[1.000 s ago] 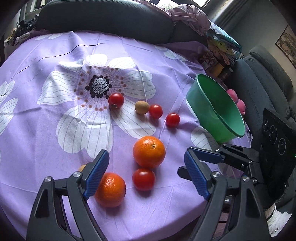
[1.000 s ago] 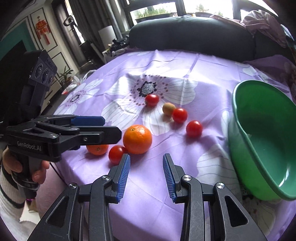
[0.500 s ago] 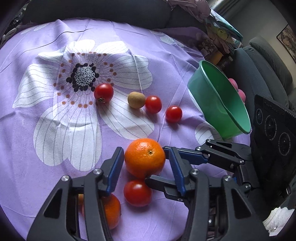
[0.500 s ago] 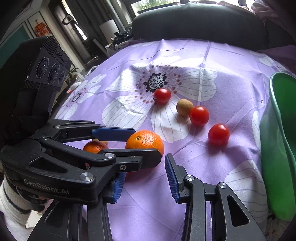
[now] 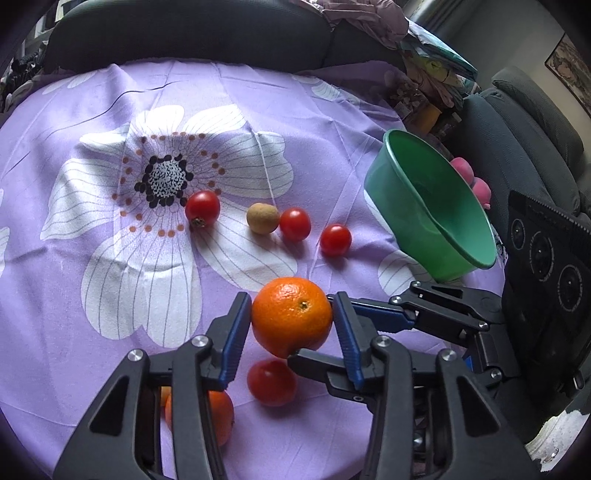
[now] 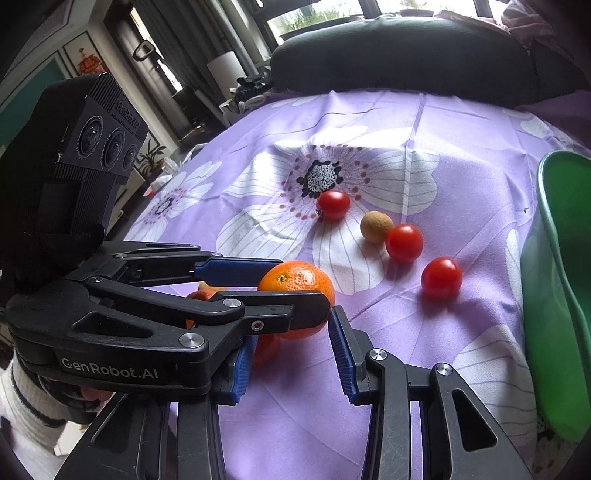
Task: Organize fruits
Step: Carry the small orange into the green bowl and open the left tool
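My left gripper (image 5: 291, 325) is shut on a large orange (image 5: 291, 315), its blue pads against both sides; it also shows in the right wrist view (image 6: 295, 284). A tomato (image 5: 271, 382) and a smaller orange (image 5: 218, 410) lie just below it. Three more tomatoes (image 5: 202, 207) (image 5: 294, 224) (image 5: 335, 240) and a small brown fruit (image 5: 262, 218) lie farther back. The green bowl (image 5: 436, 206) stands at the right edge. My right gripper (image 6: 295, 354) is open and empty, close beside the left one.
The round table wears a purple flowered cloth (image 5: 110, 295). A dark sofa (image 5: 184, 33) stands behind it, an armchair (image 5: 535, 129) and clutter to the right. The left gripper's body (image 6: 92, 221) fills the left of the right wrist view.
My left gripper has moved forward over the large orange and shut on it. The right gripper has shifted a little closer and stays open.
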`<state>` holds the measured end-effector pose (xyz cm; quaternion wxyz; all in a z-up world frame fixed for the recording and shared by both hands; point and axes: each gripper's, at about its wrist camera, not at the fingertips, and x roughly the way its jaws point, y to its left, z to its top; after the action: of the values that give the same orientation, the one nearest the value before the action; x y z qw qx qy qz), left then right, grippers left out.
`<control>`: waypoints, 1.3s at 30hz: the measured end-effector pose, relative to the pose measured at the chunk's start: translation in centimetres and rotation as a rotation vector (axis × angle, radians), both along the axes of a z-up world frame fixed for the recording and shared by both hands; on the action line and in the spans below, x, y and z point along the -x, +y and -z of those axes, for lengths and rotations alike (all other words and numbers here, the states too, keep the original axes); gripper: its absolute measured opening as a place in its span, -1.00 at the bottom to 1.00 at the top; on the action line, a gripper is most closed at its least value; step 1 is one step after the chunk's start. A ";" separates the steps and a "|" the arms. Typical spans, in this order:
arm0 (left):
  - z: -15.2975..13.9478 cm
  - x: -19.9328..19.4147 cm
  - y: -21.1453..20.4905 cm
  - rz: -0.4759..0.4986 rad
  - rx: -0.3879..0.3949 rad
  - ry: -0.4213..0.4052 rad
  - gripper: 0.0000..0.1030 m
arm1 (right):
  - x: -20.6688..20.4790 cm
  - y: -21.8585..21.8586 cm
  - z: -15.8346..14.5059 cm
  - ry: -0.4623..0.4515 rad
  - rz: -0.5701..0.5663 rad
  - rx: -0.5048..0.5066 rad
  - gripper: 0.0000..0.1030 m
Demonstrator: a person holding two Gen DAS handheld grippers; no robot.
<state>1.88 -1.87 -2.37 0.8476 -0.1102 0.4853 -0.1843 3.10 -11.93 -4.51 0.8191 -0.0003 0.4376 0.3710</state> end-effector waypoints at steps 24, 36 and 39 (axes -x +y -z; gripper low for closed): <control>-7.0 -2.2 -12.3 0.250 -0.032 -0.218 -0.14 | 2.1 -10.5 -7.1 -0.221 0.285 -0.055 -0.21; -5.3 -4.6 -16.7 0.338 0.002 -0.153 -0.14 | 0.7 -15.1 -5.7 -0.174 0.440 -0.028 -0.21; -5.1 -4.9 -17.2 0.334 0.014 -0.145 -0.14 | 0.4 -15.6 -5.4 -0.157 0.454 -0.025 -0.21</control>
<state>6.74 -19.03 2.73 0.8371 -0.0202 0.4332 -0.3335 2.66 -27.52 0.88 0.9130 0.0795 0.3567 0.1815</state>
